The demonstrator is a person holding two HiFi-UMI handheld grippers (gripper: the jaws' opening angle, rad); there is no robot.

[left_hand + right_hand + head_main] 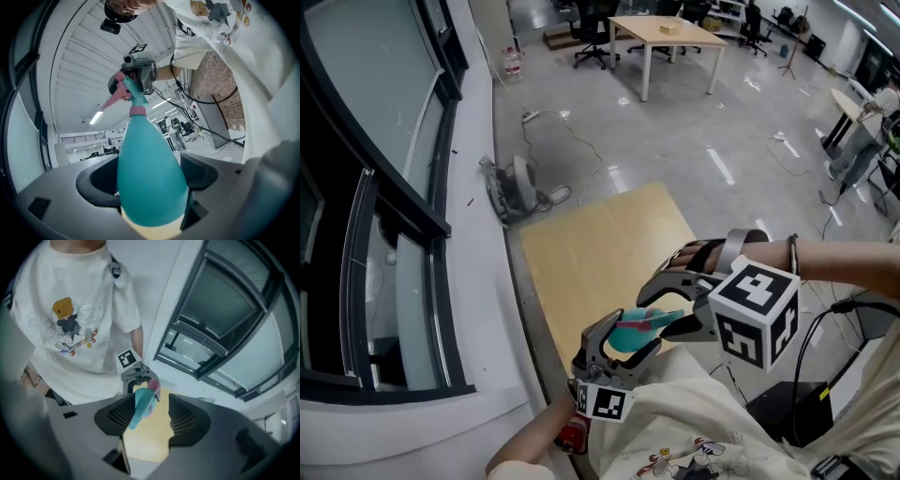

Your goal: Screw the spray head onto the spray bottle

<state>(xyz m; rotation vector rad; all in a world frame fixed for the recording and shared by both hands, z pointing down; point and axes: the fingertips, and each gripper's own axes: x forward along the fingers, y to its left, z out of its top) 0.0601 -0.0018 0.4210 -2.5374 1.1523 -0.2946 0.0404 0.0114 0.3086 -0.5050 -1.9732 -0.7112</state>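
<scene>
Two claws engaged. Left claw (150,180) clenched on spray bottle (147,150) base, over bench (591,253) edge. Spray head (133,89) already seated on neck. Right claw (150,405) released, jaws loosely straddling head. Tightening turns probably remain.

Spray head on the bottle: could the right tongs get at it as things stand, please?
Probably yes: the spray head already sits between the right tongs with nothing blocking it, while the left tongs hold the bottle.

Head view: steeply down onto worktop (600,253). Gripper views: close along jaws, facing each other; all share spray bottle (149,183).
</scene>
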